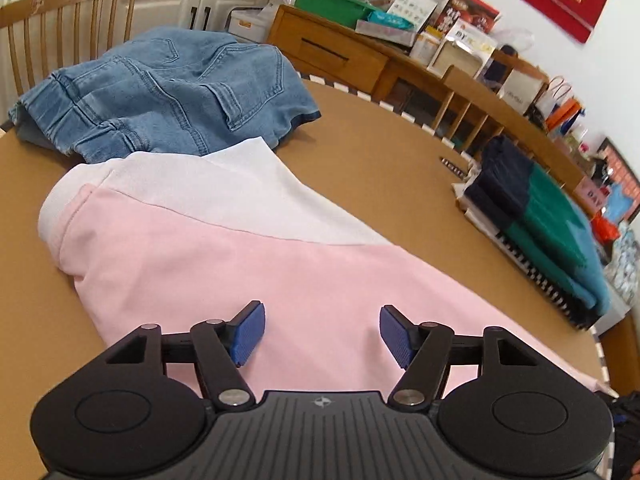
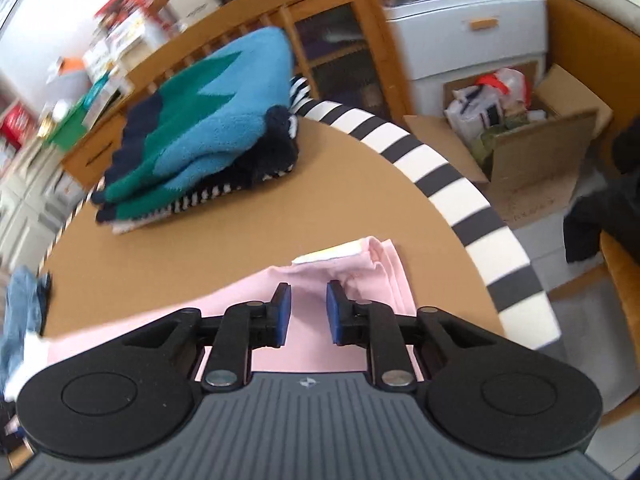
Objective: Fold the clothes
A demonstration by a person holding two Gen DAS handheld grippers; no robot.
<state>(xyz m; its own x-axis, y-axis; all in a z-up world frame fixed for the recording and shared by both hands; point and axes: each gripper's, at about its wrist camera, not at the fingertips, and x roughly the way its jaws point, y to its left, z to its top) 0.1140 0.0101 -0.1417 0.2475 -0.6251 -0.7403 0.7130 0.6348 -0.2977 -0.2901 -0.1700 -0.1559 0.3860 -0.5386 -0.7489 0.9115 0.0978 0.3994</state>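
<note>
A pink and white garment (image 1: 224, 240) lies spread on the brown round table (image 1: 380, 168). My left gripper (image 1: 322, 334) is open and empty, just above the pink part. In the right wrist view the garment's folded pink end (image 2: 380, 268) lies near the table's striped edge (image 2: 460, 184). My right gripper (image 2: 307, 312) hovers over that end with its jaws partly open and nothing between them. That view is blurred.
Crumpled blue jeans (image 1: 160, 92) lie at the table's far left. A folded stack topped by a blue, green and navy fleece (image 2: 208, 136) sits at the far right, also in the left wrist view (image 1: 544, 216). A wooden chair (image 1: 72, 20), cluttered sideboard (image 1: 360, 52) and cardboard box (image 2: 520, 152) surround the table.
</note>
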